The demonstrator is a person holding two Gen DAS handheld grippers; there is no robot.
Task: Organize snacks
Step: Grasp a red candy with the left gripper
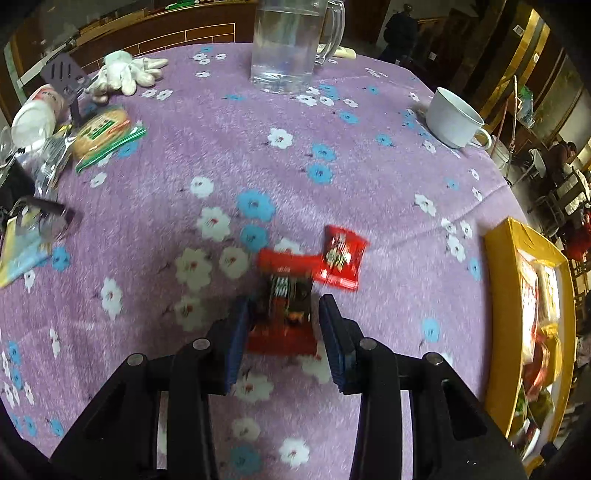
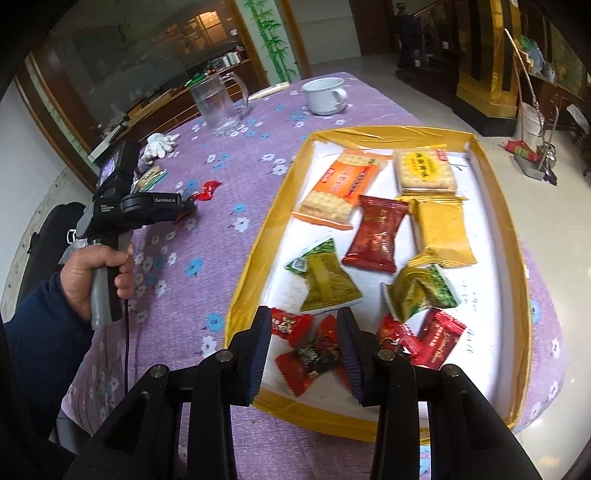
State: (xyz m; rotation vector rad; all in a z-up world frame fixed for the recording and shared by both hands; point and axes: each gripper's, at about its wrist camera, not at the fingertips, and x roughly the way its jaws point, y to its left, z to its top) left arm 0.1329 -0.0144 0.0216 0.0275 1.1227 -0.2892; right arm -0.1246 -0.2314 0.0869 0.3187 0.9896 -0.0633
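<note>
Snacks lie partly in the yellow tray (image 2: 491,206), partly on the purple cloth (image 1: 369,177).
Left tongs (image 1: 282,317) stand narrowly apart over a red packet (image 1: 284,306); whether the pads press it, blur hides. A second red packet (image 1: 341,256) lies just beyond. Right tongs (image 2: 304,347) hang narrowly apart above a dark-red packet (image 2: 310,360) in the tray's near corner, gripping nothing.

We see a brown wood-panelled counter (image 1: 155,35) along the upper left, a pale glossy tiled floor (image 2: 546,206) at right, and a bamboo-painted wall panel (image 2: 273,44) up top.
</note>
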